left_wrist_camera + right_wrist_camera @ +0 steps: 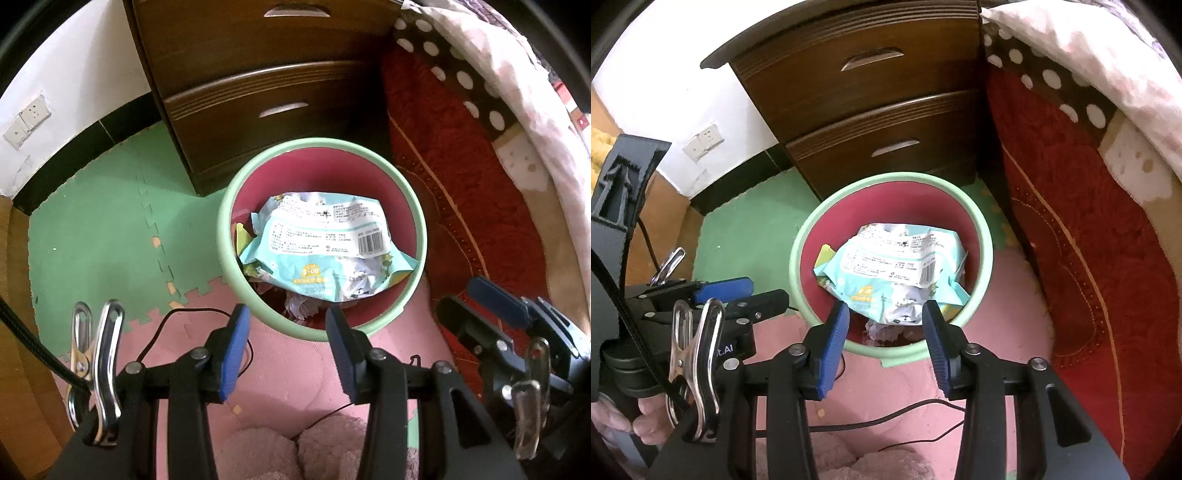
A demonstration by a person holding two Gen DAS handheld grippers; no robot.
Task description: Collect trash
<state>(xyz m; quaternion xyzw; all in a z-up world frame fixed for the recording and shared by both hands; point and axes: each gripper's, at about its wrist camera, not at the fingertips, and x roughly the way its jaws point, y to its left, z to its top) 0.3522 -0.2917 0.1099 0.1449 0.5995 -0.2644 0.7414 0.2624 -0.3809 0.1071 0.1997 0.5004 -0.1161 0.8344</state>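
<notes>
Wrapper [325, 243]: lying crumpled in the bin [419, 236], center frame, atop paper scraps.
Handling: looking light, thin, slippery; a crinkled edge is offering the best pinch.
Left gripper [288, 332]: hanging released, holding nothing.
Right gripper [884, 325]: hanging released, holding nothing.
Floor [92, 229]: foam mats, green and pink.
Room: 2-drawer cabinet [258, 74] sitting at top; red blanket [461, 184] draping at right.

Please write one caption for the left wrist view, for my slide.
Open left gripper above green-rimmed bin holding a crumpled wet-wipe wrapper.

One bin [321, 147], one wrapper [325, 240], two drawers [258, 48], two grippers [288, 328].
</notes>
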